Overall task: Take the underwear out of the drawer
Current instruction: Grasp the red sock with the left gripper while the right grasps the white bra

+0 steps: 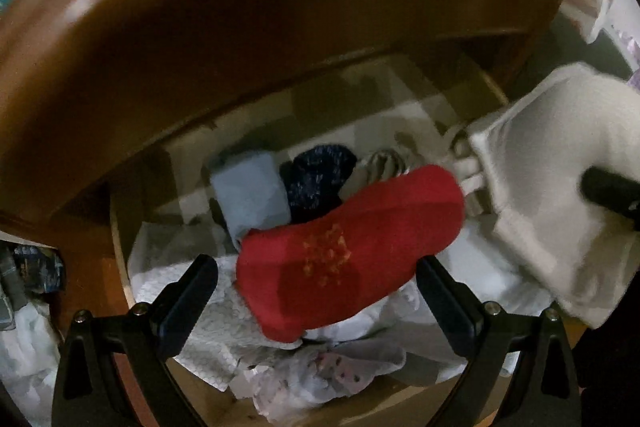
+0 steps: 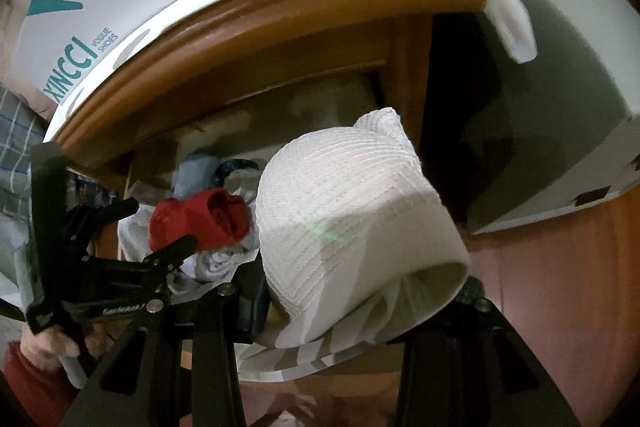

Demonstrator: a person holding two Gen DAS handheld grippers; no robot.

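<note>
Drawer point(image 1: 120, 235) open. My right gripper point(image 2: 360, 303) clamps white rolled underwear point(image 2: 352, 211), lifted above drawer. My left gripper point(image 1: 318, 291) gapes empty over red garment point(image 1: 348, 255) inside drawer; next I close on it, I judge.

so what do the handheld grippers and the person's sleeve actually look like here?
Both grippers are matte black. The left gripper has two angular fingers with dark flat pads and silver screws at the finger bases. The right gripper has the same black arms and silver screws. Seen from the right wrist, the left one carries small white lettering, unreadable. The sleeve is red.
</note>
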